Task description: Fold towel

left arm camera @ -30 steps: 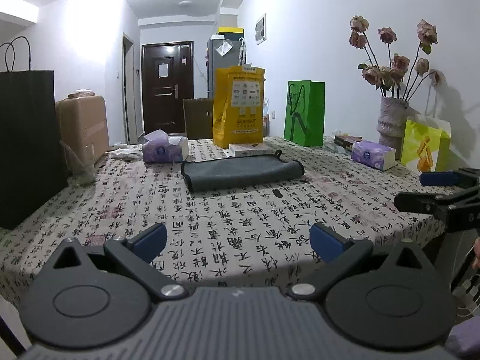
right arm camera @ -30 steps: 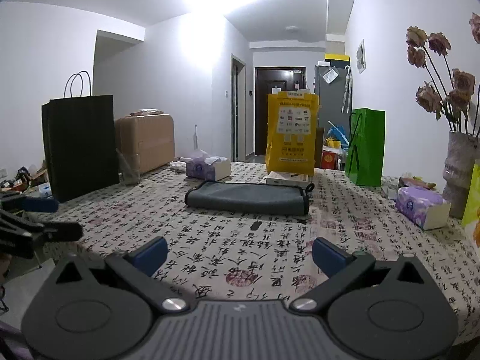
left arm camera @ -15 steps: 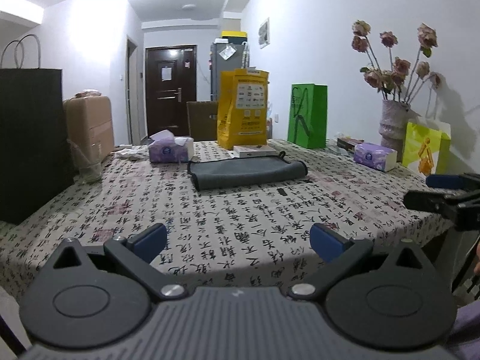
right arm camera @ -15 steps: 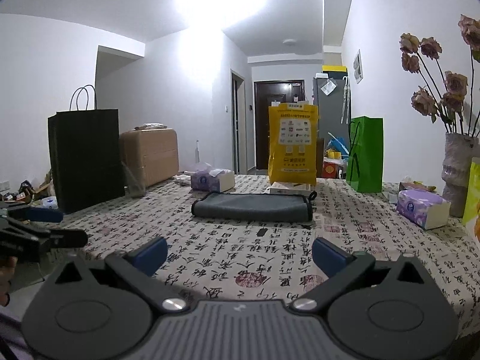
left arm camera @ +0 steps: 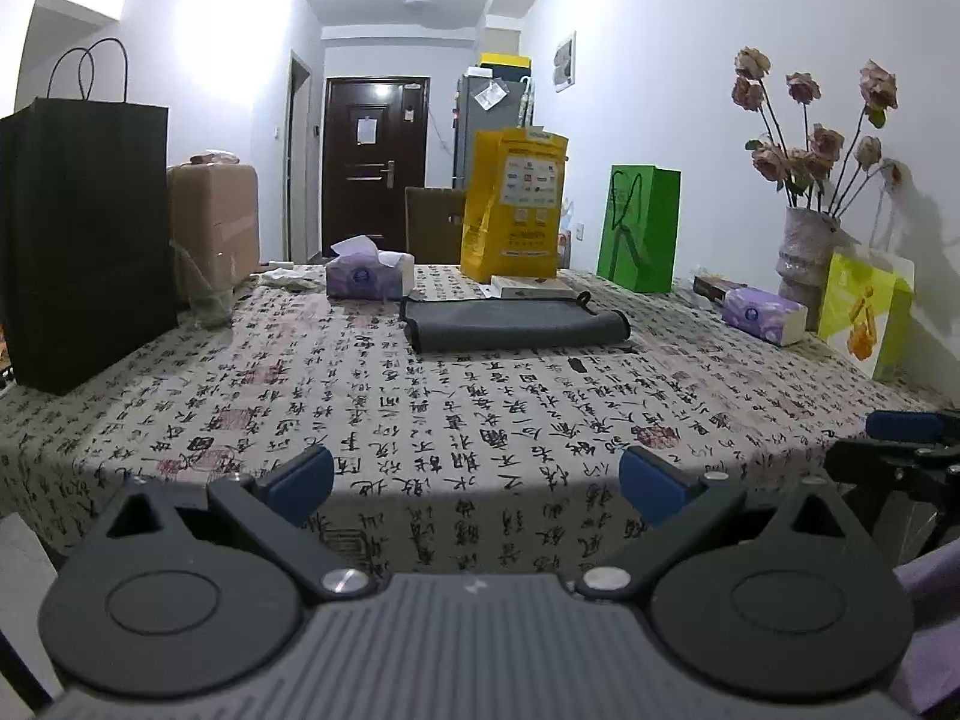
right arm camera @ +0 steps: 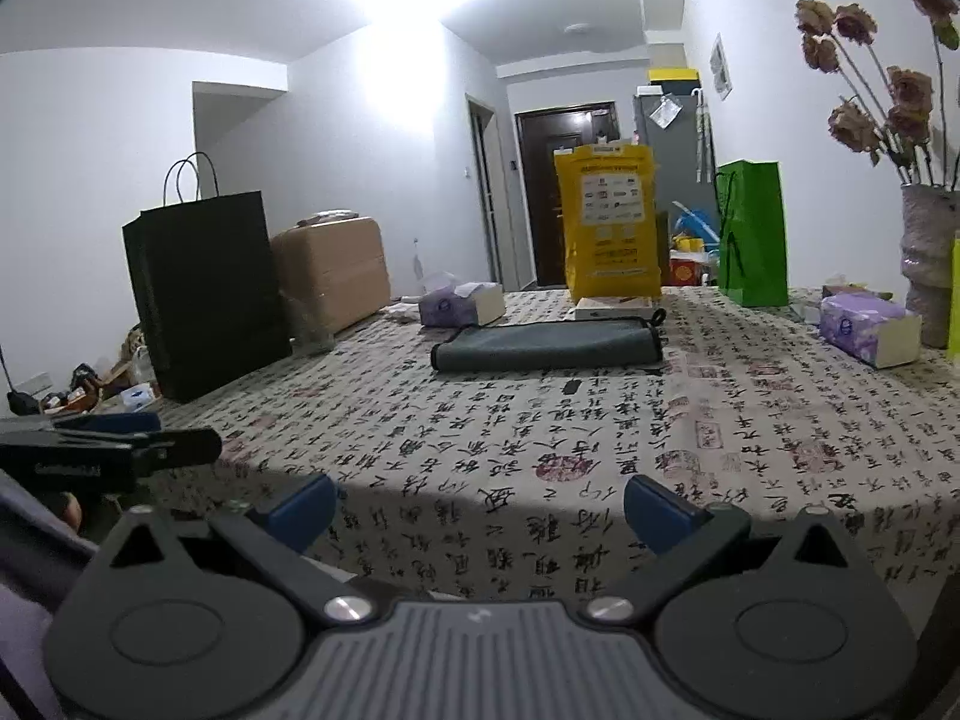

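Note:
A dark grey towel (left arm camera: 515, 327) lies folded in a long flat strip on the far half of the patterned tablecloth (left arm camera: 420, 414); it also shows in the right wrist view (right arm camera: 547, 347). My left gripper (left arm camera: 476, 480) is open and empty, held off the table's near edge, far from the towel. My right gripper (right arm camera: 479, 503) is open and empty, also off the near edge. Each gripper shows from the side in the other's view: the right gripper (left arm camera: 900, 444) at the right edge, the left gripper (right arm camera: 108, 447) at the left edge.
On the table stand a black paper bag (left arm camera: 84, 240), a yellow bag (left arm camera: 515, 204), a green bag (left arm camera: 639, 228), a vase of dried roses (left arm camera: 807, 258), two tissue boxes (left arm camera: 367, 276) (left arm camera: 762, 315) and a small dark object (left arm camera: 579, 366) near the towel.
Both grippers have drawn back and dropped toward the table's near edge, so the table looks farther and its front drape shows. The towel has not moved.

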Demonstrator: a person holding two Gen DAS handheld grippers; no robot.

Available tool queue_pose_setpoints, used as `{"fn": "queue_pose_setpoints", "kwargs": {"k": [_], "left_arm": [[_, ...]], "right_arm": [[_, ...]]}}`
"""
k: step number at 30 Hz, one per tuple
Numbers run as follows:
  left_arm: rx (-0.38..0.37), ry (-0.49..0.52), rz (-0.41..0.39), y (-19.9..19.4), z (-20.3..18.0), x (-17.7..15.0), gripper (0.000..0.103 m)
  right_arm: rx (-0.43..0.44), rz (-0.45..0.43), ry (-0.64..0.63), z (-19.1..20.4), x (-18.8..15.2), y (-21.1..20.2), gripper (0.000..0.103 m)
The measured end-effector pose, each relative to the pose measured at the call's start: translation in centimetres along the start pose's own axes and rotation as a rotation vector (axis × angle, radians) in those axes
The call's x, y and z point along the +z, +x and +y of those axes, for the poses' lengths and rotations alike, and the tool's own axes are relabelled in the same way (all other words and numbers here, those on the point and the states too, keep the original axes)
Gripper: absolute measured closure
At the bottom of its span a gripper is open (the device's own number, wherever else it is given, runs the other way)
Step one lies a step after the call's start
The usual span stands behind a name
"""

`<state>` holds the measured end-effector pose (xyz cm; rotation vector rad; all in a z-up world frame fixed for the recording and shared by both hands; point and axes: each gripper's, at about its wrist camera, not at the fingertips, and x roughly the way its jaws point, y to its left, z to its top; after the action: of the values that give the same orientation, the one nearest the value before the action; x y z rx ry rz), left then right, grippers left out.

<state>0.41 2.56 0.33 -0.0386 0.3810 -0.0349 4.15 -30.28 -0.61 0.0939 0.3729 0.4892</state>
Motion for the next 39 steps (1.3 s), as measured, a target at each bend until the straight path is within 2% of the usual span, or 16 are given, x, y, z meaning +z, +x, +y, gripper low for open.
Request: {"fn": "queue_pose_setpoints", "kwargs": {"k": [39], "left_arm": [[-0.01, 0.005, -0.001, 0.15, -0.15, 0.07, 0.0]], "right_arm": [[0.012, 0.014, 0.02, 0.04, -0.13, 0.23, 0.0]]}}
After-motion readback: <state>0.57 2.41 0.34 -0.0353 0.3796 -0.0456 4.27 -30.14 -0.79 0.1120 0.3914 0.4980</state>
